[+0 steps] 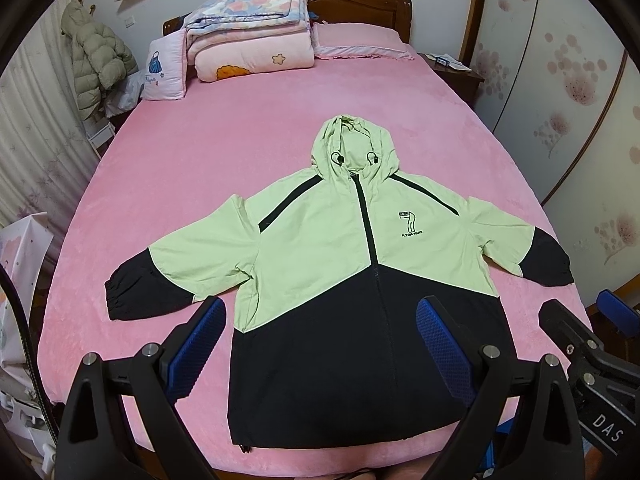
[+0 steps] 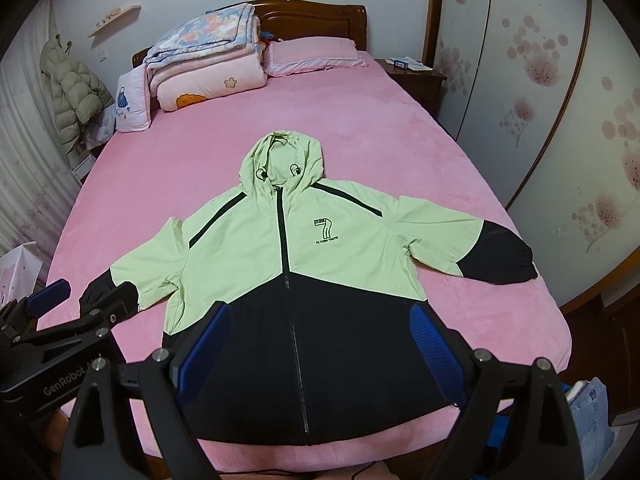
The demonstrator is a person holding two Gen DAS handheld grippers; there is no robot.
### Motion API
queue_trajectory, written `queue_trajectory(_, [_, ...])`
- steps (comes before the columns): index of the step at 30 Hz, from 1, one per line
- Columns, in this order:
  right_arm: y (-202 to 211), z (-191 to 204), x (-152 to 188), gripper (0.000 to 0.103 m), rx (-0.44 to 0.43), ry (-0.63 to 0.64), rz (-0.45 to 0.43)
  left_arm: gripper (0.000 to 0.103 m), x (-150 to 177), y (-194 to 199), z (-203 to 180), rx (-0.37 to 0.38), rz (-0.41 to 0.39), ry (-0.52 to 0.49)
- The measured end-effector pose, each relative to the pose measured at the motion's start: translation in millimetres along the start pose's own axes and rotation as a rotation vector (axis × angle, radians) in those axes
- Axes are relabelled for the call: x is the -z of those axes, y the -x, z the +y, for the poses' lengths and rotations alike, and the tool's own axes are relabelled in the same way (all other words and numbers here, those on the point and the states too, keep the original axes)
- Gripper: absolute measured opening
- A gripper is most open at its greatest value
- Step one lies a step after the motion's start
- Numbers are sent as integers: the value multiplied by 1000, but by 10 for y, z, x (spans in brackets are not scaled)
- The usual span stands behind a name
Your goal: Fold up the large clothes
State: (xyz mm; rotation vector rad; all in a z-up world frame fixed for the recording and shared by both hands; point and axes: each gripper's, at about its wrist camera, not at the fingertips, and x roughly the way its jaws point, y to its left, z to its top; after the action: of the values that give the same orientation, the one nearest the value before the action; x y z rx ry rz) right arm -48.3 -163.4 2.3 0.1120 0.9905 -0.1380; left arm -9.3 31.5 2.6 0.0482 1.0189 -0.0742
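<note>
- Jacket (image 1: pixel 320 272), pale green above and black below, lies flat and face up on the pink bed (image 1: pixel 192 168), zipped, with its hem at the near edge of the mattress.
- Left claw (image 1: pixel 320 344) hangs above the black lower front, its blue-padded fingers (image 1: pixel 200 340) spread wide and holding nothing.
- Right claw (image 2: pixel 320 348) hovers over the same black panel, fingers likewise spread and empty; the left claw shows at the lower left of its view, over the cuff there.
- Both sleeves reach outward: one black cuff (image 1: pixel 132 292) lies well inside the bed's left side, the other cuff (image 2: pixel 508 260) ends close to the right edge.
- Hood (image 1: pixel 352 144) points toward the headboard (image 1: pixel 360 8), lying flat near the middle of the bed.
- Bare pink sheet lies open on both sides of the hood and beyond it.
- At the far end sit a stack of folded quilts (image 1: pixel 248 32), a small white cushion (image 1: pixel 164 68) beside it, and a pink pillow (image 1: pixel 360 40).
- Nightstand (image 1: pixel 452 68) stands just beside the bed's far right corner, against a flowered wardrobe (image 1: pixel 568 80).
</note>
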Motion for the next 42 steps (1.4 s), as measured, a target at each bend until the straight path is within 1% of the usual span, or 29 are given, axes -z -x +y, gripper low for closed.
queue_trajectory(9, [19, 47, -15, 91, 31, -24, -7, 96, -69, -106, 61, 28, 23, -9])
queue_trajectory(13, [-1, 36, -12, 91, 42, -41, 2, 96, -66, -171, 67, 39, 40, -14])
queue_trajectory(22, [24, 29, 33, 91, 66, -51, 11, 96, -45, -221, -21, 66, 56, -37])
queue_trajectory(29, [7, -14, 24, 91, 68, -52, 15, 96, -55, -245, -67, 77, 65, -31])
queue_trajectory(33, [7, -38, 5, 91, 64, -56, 16, 96, -80, -259, -145, 89, 66, -37])
queue_trajectory(36, [-6, -118, -34, 91, 51, -66, 15, 96, -110, -249, -231, 98, 52, -48])
queue_trajectory(42, [-99, -409, -132, 91, -6, -97, -2, 96, -222, -225, -510, 47, 7, -79])
